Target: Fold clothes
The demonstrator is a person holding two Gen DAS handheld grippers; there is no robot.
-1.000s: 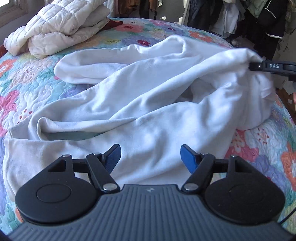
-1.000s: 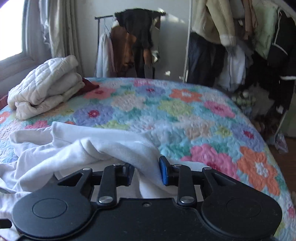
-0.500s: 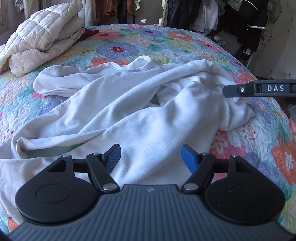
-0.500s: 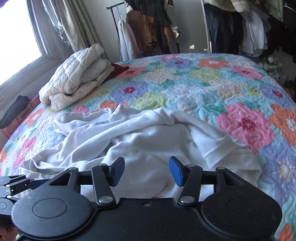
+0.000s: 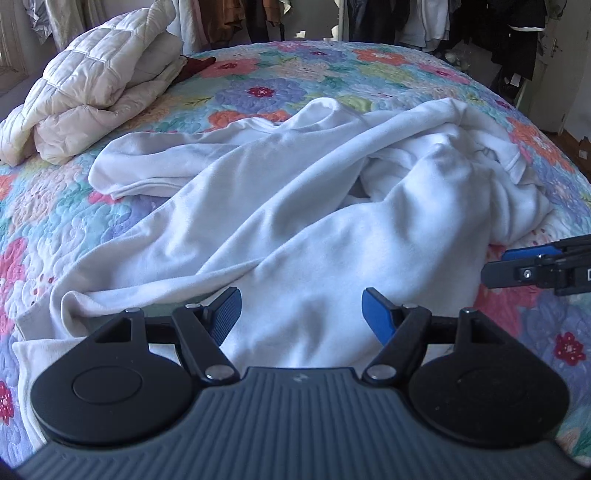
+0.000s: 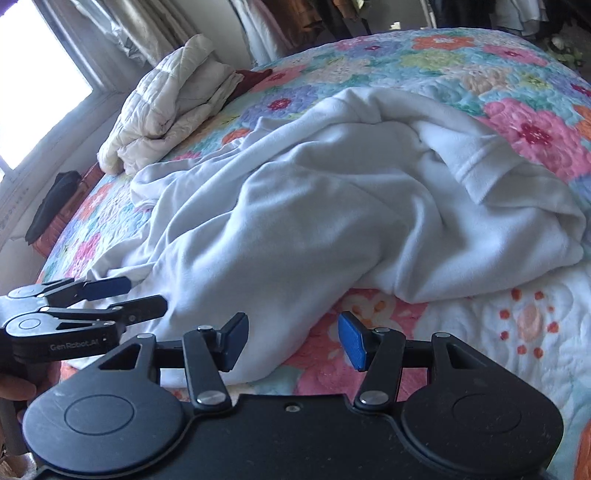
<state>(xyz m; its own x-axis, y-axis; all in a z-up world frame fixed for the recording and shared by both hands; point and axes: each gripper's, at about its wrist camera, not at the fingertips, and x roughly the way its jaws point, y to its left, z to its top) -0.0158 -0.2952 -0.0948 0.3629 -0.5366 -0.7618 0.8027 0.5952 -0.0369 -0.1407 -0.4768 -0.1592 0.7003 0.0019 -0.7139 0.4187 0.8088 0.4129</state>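
A crumpled white garment (image 5: pixel 295 206) lies spread over the floral quilt (image 5: pixel 266 85), bunched up at its right end. It also shows in the right wrist view (image 6: pixel 332 206). My left gripper (image 5: pixel 301 314) is open and empty, just above the garment's near edge; it also shows at the left of the right wrist view (image 6: pixel 144 295). My right gripper (image 6: pixel 291 339) is open and empty, over the garment's near right edge and the quilt (image 6: pixel 498 332). Its fingers (image 5: pixel 517 264) enter the left wrist view from the right.
A folded cream quilted jacket (image 5: pixel 99 92) sits at the far left of the bed, with a dark red item (image 5: pixel 195 66) beside it. Hanging clothes (image 5: pixel 424 18) line the far wall. A window (image 6: pixel 33 81) and a dark cloth (image 6: pixel 51 199) are at the left.
My right gripper let go of the garment's raised corner, opened and drew back toward the near edge. The garment dropped into a bunch. My left gripper stayed open.
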